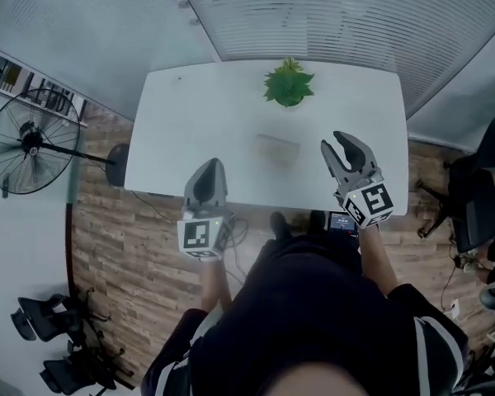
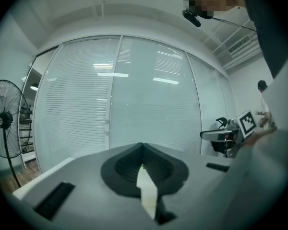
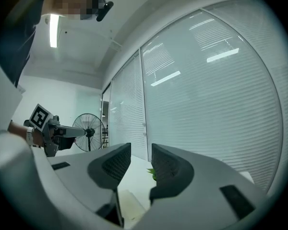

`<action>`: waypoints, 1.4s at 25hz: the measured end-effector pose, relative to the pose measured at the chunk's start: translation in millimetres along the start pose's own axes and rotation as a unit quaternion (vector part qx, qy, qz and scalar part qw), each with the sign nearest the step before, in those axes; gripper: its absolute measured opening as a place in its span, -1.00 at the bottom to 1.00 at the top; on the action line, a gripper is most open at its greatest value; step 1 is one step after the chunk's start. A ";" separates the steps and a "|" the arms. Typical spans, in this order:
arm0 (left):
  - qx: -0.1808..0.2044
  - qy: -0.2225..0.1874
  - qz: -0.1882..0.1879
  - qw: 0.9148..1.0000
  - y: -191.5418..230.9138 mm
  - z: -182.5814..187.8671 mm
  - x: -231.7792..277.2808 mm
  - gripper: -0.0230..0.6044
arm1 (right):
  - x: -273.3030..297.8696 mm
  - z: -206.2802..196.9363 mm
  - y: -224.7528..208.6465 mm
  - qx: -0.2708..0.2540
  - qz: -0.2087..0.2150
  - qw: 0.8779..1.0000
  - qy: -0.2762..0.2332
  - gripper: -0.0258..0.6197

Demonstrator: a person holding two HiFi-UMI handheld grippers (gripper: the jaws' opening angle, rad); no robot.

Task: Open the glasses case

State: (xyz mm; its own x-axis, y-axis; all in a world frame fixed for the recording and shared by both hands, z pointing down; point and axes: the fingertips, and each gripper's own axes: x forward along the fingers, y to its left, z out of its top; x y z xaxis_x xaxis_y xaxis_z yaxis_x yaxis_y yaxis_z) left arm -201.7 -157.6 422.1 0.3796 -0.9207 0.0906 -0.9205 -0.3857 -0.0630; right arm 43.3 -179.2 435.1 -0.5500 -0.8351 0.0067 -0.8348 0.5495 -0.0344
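While I hold both tongs level over the near edge of the white worktop, the glasses case lies flat on it between them, touched by neither. It sits ahead and to the right of my left tongs and just to the left of my right tongs, nearer the right pair. Its outline is faint against the white surface, and I cannot make out its lid.

My left tongs are narrow, tips together and gripping nothing; in the left gripper view the dark pads meet along one line.

My right tongs stand wide and empty. In the right gripper view a clear gap runs between the ribbed pads, with the worktop showing through it.

Farther ahead of both tongs, past the case, a small green plant stands at the worktop's far edge. Well off to the left of my left tongs, a standing fan is on the wooden floor.
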 end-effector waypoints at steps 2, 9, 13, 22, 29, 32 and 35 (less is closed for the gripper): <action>0.001 -0.001 0.007 1.000 3.3 2.1 0.5 -0.93 | 3.0 -0.4 -1.2 0.000 0.002 1.000 0.002 -0.47; 0.000 -0.002 0.025 1.000 12.4 3.7 2.4 -0.93 | 15.7 -3.8 -6.1 0.001 0.004 1.000 0.009 -0.43; 0.001 0.001 0.034 0.999 18.8 2.4 4.3 -0.93 | 33.5 -20.6 -4.8 -0.060 0.016 0.997 0.042 -0.43; 0.003 0.023 0.070 0.997 36.2 -10.8 -7.6 -0.93 | 88.4 -191.3 31.3 -0.387 0.132 0.878 0.250 -0.42; -0.007 0.028 0.094 0.995 45.6 -14.4 -14.8 -0.93 | 83.4 -269.8 67.0 -0.451 0.216 0.813 0.297 -0.43; -0.006 0.022 0.095 0.995 45.9 -10.6 -14.5 -0.93 | 80.4 -286.9 70.2 -0.472 0.233 0.794 0.304 -0.43; -0.001 0.019 0.093 0.995 46.1 -6.6 -13.8 -0.93 | 76.0 -306.1 69.4 -0.490 0.241 0.776 0.317 -0.43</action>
State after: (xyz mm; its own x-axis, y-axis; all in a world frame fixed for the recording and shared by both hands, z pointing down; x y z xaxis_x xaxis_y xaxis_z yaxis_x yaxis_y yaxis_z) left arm -250.0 -162.3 424.5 0.1980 -0.9735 0.1144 -0.9749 -0.2077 -0.0805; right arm -64.1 -197.0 739.1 -0.4468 -0.5183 0.7292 0.0229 0.8082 0.5884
